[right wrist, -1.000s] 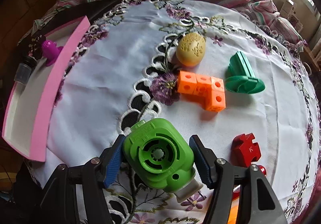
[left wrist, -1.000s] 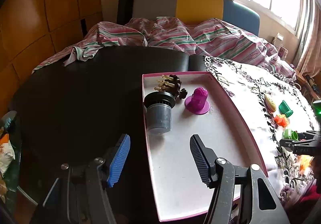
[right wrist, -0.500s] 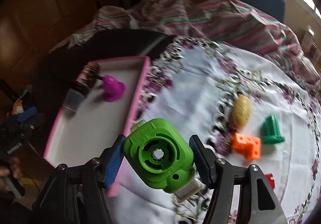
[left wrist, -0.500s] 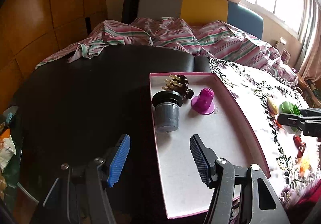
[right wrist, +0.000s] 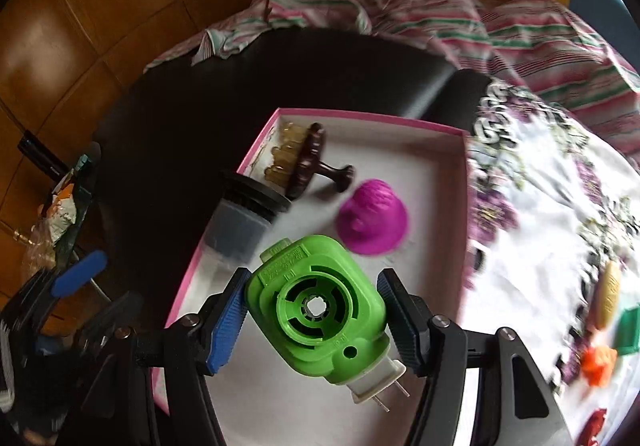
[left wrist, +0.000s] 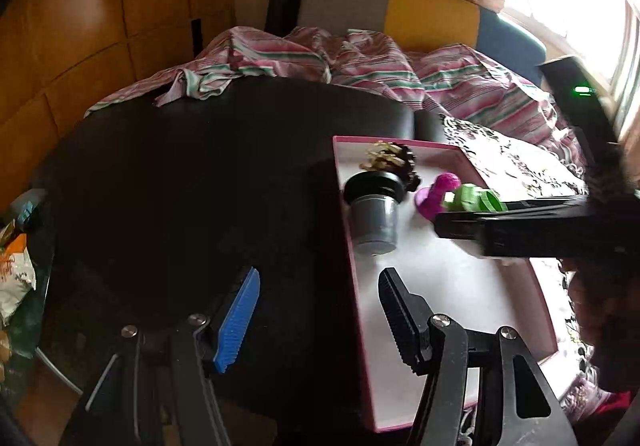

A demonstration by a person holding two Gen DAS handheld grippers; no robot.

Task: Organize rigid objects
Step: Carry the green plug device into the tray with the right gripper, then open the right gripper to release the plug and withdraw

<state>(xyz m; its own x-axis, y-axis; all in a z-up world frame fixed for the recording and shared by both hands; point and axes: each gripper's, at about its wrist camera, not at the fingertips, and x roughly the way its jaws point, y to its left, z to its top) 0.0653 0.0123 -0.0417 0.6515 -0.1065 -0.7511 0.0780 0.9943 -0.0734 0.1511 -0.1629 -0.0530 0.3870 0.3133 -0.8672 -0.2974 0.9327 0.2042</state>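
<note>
**Jaws clamped on green plug, above tray**

Clamped from both sides on green plug [right wrist: 318, 312] by right gripper [right wrist: 314, 320]; blue-ribbed pads flush against its flanks. Held in the air over near half of pink tray [right wrist: 464, 182], not yet set down. Round face toward camera, long axis running down-right, white base with two metal prongs at lower end, pointing away from tray's far wall. Bare white floor directly below and toward near edge; looks like easiest drop zone.

Left gripper [left wrist: 316, 316] spread wide, empty, straddling tray's left rim above dark table [left wrist: 180, 186]. Farther from the plug, so placement falls to the right one.

Already in tray's far end, clustered: grey jar [right wrist: 236, 230] with black ribbed lid, translucent-looking, on its side or tilted; cannot tell which. Dark brown wooden knob piece [right wrist: 308, 162] with yellowish pegs, lying over. Magenta dome [right wrist: 374, 222], matte plastic, flared base. Dome just beyond the plug, jar just left of it; risk of a knock if lowered too far forward.

Plug: hard glossy plastic, rounded-square body, concentric ridges.

Right of tray, on embroidered cloth [right wrist: 532, 214]: blurred yellow, green, orange pieces, still unsorted.
</note>
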